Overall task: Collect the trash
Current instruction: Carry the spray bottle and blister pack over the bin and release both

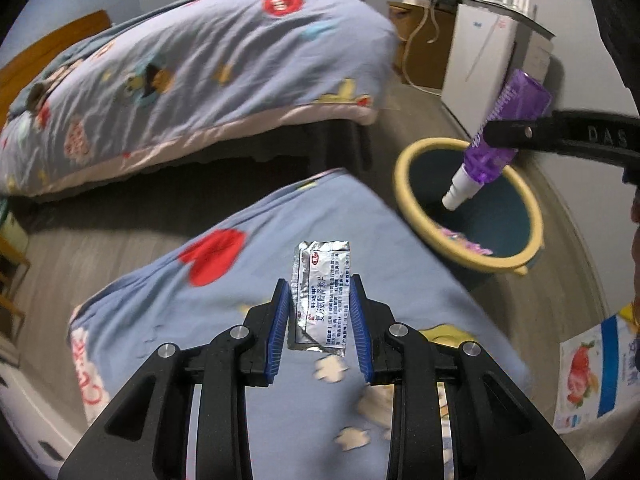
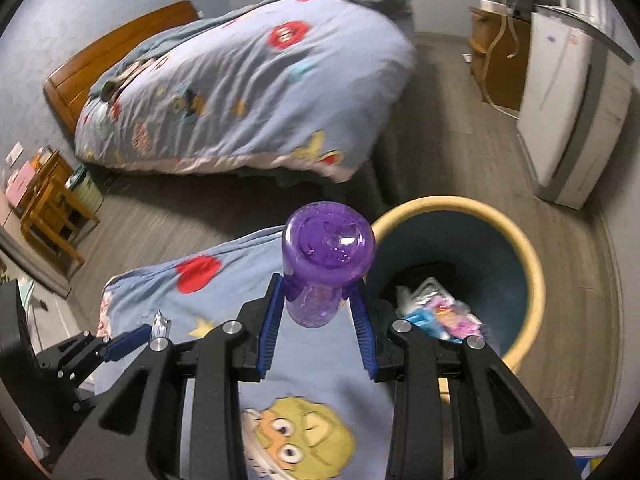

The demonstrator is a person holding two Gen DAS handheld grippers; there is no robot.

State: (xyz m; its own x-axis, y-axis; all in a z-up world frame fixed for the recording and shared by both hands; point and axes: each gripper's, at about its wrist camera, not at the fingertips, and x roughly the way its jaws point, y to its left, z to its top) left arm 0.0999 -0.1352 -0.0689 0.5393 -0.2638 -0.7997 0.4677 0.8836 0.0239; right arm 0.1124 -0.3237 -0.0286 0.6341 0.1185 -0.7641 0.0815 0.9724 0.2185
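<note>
While both loads head binward, left gripper (image 1: 320, 320) grasps sachet (image 1: 323, 280); right gripper (image 2: 318, 316) clamps bottle (image 2: 326, 268), bin (image 2: 532, 264) at two o'clock.

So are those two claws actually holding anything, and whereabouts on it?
Yes. The left gripper pinches a silver medicine sachet by its side edges, lower half. The right gripper clamps a purple bottle around its body, held upside down.
</note>
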